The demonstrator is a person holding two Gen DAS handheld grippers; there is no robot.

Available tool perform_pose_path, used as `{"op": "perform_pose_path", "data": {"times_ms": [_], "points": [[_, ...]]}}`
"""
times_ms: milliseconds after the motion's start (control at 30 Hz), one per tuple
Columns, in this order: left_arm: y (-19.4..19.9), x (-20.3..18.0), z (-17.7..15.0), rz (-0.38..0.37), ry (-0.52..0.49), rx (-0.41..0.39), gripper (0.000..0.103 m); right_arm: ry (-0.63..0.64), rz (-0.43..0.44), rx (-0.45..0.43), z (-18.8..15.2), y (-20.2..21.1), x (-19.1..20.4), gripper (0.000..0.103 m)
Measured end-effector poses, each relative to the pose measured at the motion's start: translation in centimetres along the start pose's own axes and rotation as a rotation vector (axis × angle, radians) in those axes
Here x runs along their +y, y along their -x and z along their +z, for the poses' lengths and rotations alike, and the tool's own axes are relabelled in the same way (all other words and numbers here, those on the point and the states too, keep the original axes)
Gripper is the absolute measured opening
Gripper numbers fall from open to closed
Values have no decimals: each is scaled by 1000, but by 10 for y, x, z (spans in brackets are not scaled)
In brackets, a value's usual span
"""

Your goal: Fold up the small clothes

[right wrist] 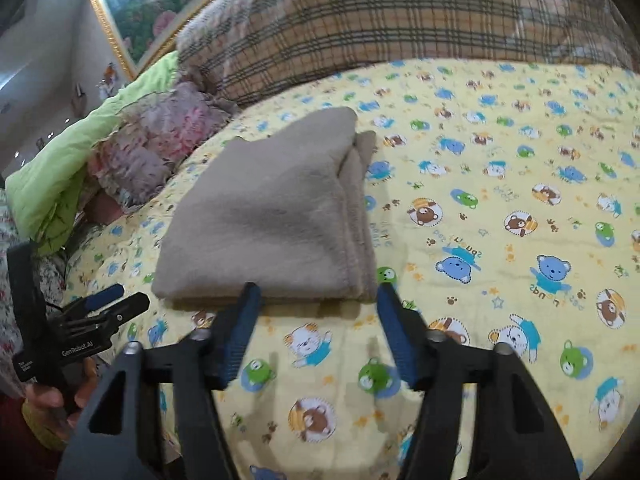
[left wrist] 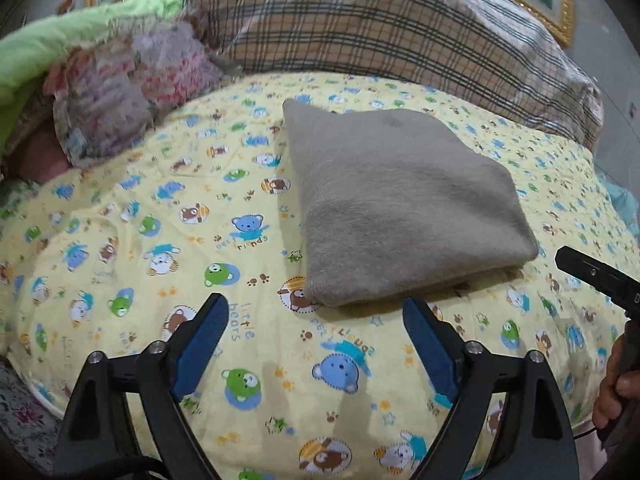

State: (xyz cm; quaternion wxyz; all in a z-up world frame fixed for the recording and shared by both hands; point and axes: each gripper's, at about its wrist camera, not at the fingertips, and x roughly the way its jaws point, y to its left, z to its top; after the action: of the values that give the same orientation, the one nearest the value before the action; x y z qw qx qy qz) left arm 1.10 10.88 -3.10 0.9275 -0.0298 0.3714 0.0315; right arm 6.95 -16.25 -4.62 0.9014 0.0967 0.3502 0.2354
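Observation:
A grey fleece garment [left wrist: 396, 204] lies folded into a thick rectangle on the yellow bear-print sheet [left wrist: 160, 208]. It also shows in the right wrist view [right wrist: 276, 216], with stacked layers along its right edge. My left gripper [left wrist: 316, 308] is open and empty, just short of the garment's near edge. My right gripper [right wrist: 318, 294] is open and empty, its fingertips close to the garment's near edge. The right gripper's body [left wrist: 600, 280] shows at the right edge of the left wrist view. The left gripper [right wrist: 116, 300] shows at the left of the right wrist view.
A plaid pillow [left wrist: 380, 24] lies across the far side of the bed. A floral ruffled cloth [left wrist: 124, 88] and a green quilt [left wrist: 60, 48] sit at the far left. A gold-framed picture [right wrist: 136, 12] hangs behind. The sheet's near edge drops off at the lower left.

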Motion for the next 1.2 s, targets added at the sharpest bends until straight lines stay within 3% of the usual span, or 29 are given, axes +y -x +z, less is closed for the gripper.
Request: {"op": "perform_pose_path", "data": {"times_ms": [333,500,767,967,1200], "points": [[19,-1,-35,32,-43,-50,92,78,-18,-68,-39,21,20,86],[21,-1,-49,33,-46,-36,92,86,-37,-67,-55,21,23,93],[39,-5,-37,9,-42,-87,92,100,-36,-65,-60,26,33,95],[57,-5,-22,15,-57,-166,102,169,-62,-113,-47,41,45,103],[36,-7,-27,16,-44,-99,102,173,-49,-93,-40,33,43,103]]}}
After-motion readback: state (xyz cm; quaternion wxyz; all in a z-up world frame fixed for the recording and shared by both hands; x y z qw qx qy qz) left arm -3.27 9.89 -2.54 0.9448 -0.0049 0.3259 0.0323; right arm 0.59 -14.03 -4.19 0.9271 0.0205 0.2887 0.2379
